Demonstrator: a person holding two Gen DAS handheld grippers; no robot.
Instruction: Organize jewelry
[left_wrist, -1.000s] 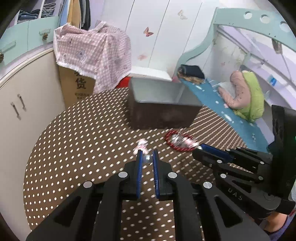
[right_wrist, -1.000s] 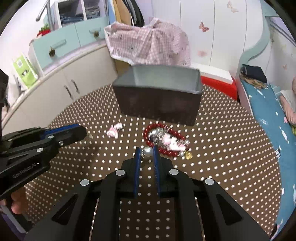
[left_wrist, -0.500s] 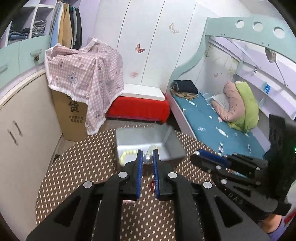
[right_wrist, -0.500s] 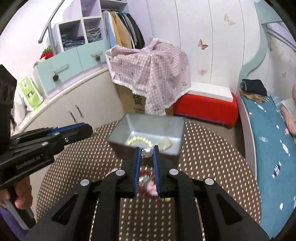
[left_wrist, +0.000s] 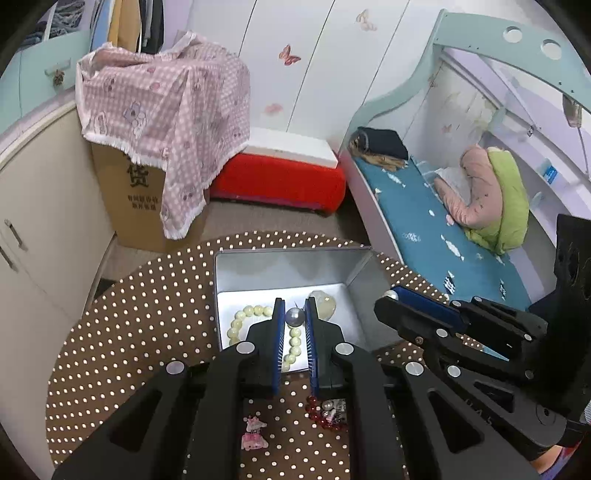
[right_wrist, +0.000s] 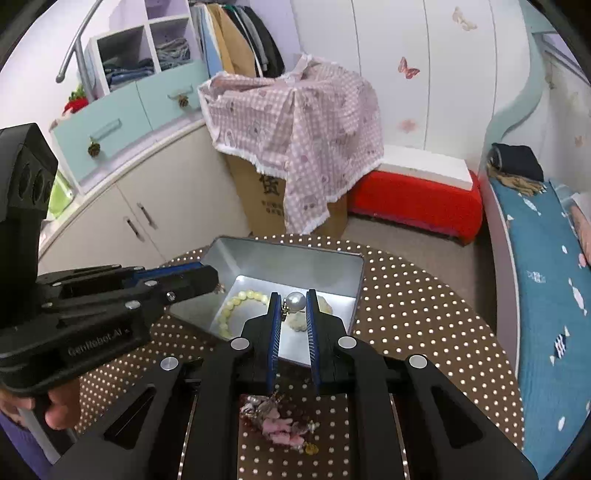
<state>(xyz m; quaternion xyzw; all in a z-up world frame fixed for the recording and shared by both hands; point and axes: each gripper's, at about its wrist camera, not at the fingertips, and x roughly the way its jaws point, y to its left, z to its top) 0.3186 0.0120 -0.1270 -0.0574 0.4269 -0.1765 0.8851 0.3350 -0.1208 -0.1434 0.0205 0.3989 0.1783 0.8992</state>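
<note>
Brown dotted tablecloth (left_wrist: 147, 332) fills the lower frame; above the metal tin (left_wrist: 288, 280) at centre, left gripper (left_wrist: 294, 314) and right gripper (right_wrist: 291, 301) each pinch a pearl earring.

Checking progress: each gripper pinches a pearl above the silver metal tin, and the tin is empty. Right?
Not quite. The silver metal tin is not empty: a pale yellow-green bead bracelet and a pale stone lie inside, seen in the left wrist view. Each gripper does pinch a pearl.

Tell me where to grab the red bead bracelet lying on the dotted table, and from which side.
Pinch the red bead bracelet across its exposed bead arc, coming from above: it lies flat on the table, and charms crowd its middle. A hedged call; the tool fingers hide part of it.
</note>
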